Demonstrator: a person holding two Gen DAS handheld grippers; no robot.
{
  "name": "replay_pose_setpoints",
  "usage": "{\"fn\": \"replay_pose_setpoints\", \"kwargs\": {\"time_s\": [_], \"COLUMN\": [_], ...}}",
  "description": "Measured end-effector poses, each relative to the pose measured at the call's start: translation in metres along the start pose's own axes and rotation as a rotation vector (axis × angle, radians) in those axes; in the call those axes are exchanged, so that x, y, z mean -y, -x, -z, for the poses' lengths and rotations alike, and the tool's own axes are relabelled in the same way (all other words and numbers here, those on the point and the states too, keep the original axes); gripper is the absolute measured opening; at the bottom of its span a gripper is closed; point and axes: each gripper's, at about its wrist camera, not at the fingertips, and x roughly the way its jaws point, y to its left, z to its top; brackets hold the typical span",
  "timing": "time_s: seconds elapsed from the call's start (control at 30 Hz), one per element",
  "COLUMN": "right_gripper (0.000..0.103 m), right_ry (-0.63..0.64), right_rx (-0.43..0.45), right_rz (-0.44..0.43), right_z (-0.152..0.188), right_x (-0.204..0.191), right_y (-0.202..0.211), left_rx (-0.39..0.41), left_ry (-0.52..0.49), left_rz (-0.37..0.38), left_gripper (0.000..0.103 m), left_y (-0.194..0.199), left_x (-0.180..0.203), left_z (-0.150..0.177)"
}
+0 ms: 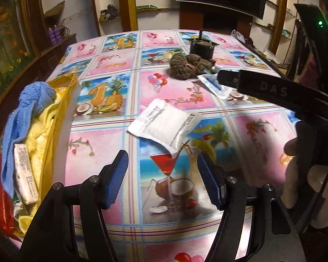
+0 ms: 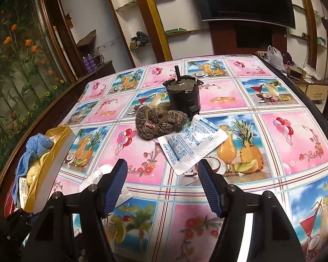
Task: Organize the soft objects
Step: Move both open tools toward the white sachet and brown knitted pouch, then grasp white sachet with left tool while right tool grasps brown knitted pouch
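Note:
A plain white packet [image 1: 166,124] lies on the patterned tablecloth just ahead of my left gripper [image 1: 163,179], which is open and holds nothing. A printed desiccant packet [image 2: 191,143] lies in front of my right gripper [image 2: 163,185], also open and empty. Beyond it sits a brown knitted bundle [image 2: 157,121], seen farther off as the knitted bundle [image 1: 189,65] in the left wrist view. At the table's left edge a yellow bag [image 1: 54,118] holds a blue cloth [image 1: 26,107], a yellow towel [image 1: 40,139] and a white packet [image 1: 26,174]. The white packet [image 2: 98,178] is partly hidden by my right gripper's finger.
A dark motor with an upright shaft [image 2: 182,93] stands right behind the knitted bundle. The right-hand tool's black body [image 1: 273,89] and a gloved hand [image 1: 304,174] fill the right side of the left wrist view. Shelves and a wall TV [image 2: 249,0] lie beyond the table.

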Motion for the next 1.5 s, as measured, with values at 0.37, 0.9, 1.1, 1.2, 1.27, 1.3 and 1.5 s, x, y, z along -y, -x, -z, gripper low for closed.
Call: {"fn": "replay_pose_setpoints", "kwargs": {"time_s": [0.37, 0.9, 1.1, 1.2, 1.27, 1.3, 1.5], "right_gripper": [0.067, 0.067, 0.067, 0.067, 0.067, 0.067, 0.067], "right_ry": [-0.001, -0.002, -0.009, -0.088, -0.174, -0.218, -0.273], "right_rx": [-0.013, -0.026, -0.021, 0.013, 0.018, 0.018, 0.025], "right_rz": [0.005, 0.005, 0.009, 0.014, 0.010, 0.005, 0.029], "right_z": [0.001, 0.003, 0.002, -0.003, -0.006, -0.006, -0.018], "right_x": [0.001, 0.000, 0.003, 0.023, 0.042, 0.052, 0.067], "right_y": [-0.002, -0.005, -0.004, 0.002, 0.003, 0.004, 0.005], "left_rx": [-0.007, -0.047, -0.090, -0.110, -0.110, -0.110, -0.133], "left_ry": [-0.044, -0.035, -0.007, 0.051, 0.080, 0.080, 0.032], "left_rz": [-0.094, -0.079, -0.029, 0.017, 0.028, 0.031, 0.062], "left_gripper": [0.066, 0.066, 0.066, 0.072, 0.073, 0.075, 0.093], "left_y": [-0.005, -0.016, -0.025, -0.029, -0.029, -0.028, -0.033], "left_x": [0.003, 0.000, -0.005, -0.016, -0.021, -0.021, -0.011], "left_z": [0.004, 0.005, 0.006, 0.006, 0.006, 0.006, 0.005]}}
